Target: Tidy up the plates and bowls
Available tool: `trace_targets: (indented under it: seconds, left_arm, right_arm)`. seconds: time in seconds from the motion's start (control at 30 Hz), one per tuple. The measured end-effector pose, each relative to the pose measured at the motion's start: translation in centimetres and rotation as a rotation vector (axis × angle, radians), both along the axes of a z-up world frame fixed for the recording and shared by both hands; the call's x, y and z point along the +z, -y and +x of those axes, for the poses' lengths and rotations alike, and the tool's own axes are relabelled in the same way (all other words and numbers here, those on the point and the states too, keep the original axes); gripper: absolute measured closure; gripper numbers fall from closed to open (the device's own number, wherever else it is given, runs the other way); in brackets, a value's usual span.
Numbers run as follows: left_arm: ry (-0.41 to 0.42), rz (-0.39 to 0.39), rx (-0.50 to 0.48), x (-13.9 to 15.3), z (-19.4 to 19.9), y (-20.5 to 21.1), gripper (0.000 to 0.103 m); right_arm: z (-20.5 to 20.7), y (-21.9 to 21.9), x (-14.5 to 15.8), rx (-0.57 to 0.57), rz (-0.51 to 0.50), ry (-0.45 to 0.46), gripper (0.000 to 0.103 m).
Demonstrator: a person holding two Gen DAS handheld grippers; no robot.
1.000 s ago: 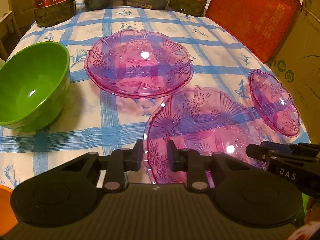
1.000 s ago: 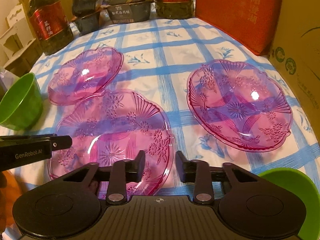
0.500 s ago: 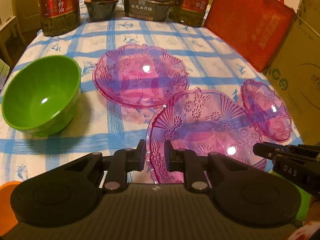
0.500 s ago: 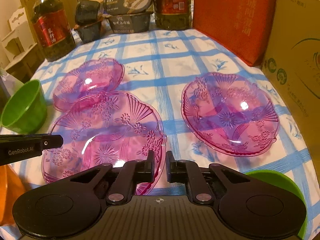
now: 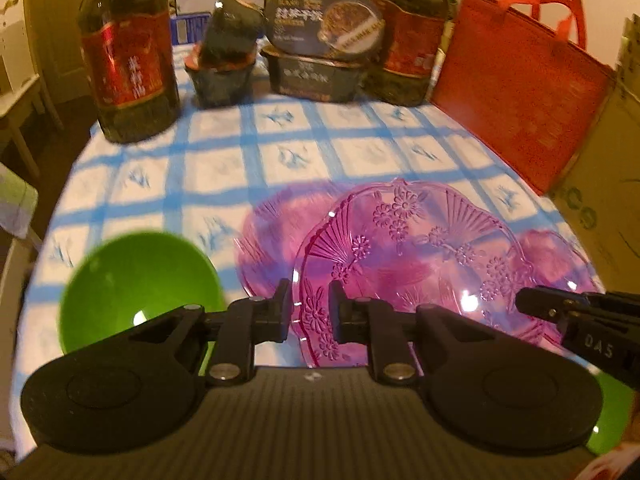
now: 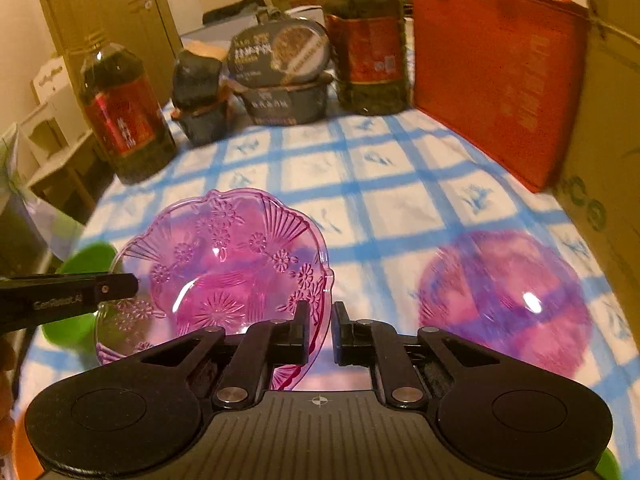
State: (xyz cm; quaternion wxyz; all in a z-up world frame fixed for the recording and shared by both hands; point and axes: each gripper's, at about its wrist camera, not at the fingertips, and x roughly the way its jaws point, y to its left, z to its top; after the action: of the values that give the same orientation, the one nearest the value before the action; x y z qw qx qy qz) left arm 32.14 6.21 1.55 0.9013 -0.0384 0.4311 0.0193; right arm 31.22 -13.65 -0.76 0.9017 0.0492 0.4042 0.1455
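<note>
Tools grip one pink plate (image 5: 420, 256) between them: the left tool (image 5: 309, 312) pinches its left rim, the right tool (image 6: 320, 330) its right rim, raised above the checked worktop (image 6: 360, 184). Stacking looks underway; next it needs lowering squarely onto another pink plate (image 6: 504, 300), probably.

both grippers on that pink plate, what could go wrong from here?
1. Both the left gripper and right gripper pinch only the thin rim of the lifted pink plate; it could slip or flex.
2. Lowering it carelessly could clip the second pink plate or green bowl.
</note>
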Motion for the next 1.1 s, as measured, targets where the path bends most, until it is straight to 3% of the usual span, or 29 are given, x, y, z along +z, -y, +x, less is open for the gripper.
trace_targets:
  seconds: [0.43, 1.1]
  left_arm:
    - [-0.058, 0.029, -0.059, -2.7, 9.3, -4.5, 0.086]
    - [-0.114, 0.067, -0.082, -5.8, 11.5, -4.7, 0.086]
  right_arm:
    - [5.7, -3.9, -2.9, -0.057, 0.054, -0.043, 0.091]
    - [6.6, -5.1, -5.4, -0.037, 0.008, -0.076, 0.09]
